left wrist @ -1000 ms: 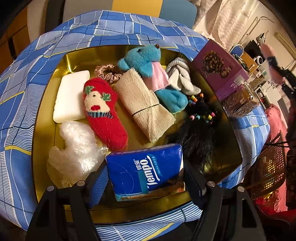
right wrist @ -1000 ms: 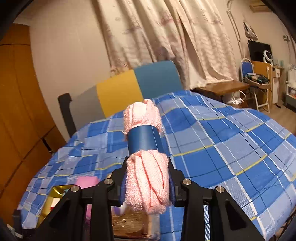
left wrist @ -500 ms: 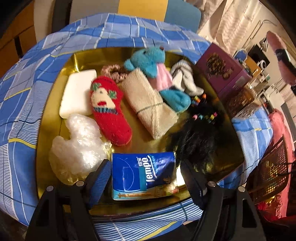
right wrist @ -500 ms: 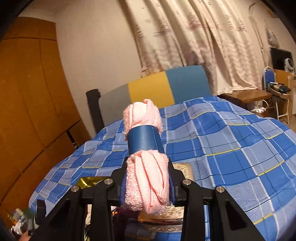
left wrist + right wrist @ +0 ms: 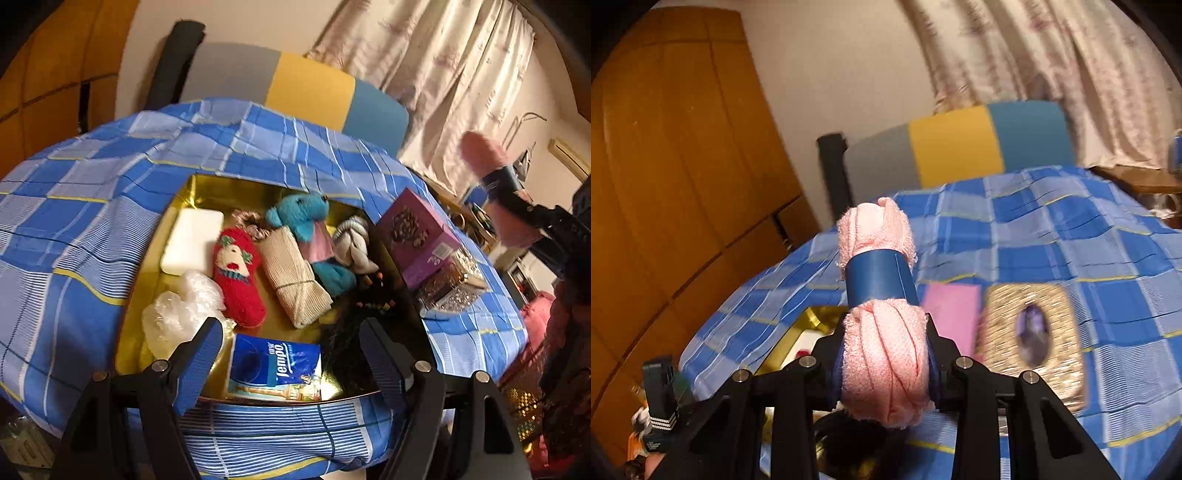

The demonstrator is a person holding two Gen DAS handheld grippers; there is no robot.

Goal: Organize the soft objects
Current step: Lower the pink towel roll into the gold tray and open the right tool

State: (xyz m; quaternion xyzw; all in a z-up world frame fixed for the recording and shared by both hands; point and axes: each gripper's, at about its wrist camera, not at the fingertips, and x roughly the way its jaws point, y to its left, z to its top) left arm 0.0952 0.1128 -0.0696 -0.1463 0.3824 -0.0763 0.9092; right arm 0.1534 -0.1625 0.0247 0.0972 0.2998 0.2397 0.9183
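Right gripper (image 5: 884,373) clamped on the pink towel roll (image 5: 882,332) with its blue band, held in the air above the checked cloth, just short of the gold tray (image 5: 192,188). Left gripper (image 5: 288,354) spread wide and empty above the tissue pack (image 5: 275,369) at the tray's near edge. Best to bring the roll over a bare patch of tray, probably near the white pad (image 5: 194,242), lower until resting, then release. Worth avoiding the purple box (image 5: 417,236) beside the tray.
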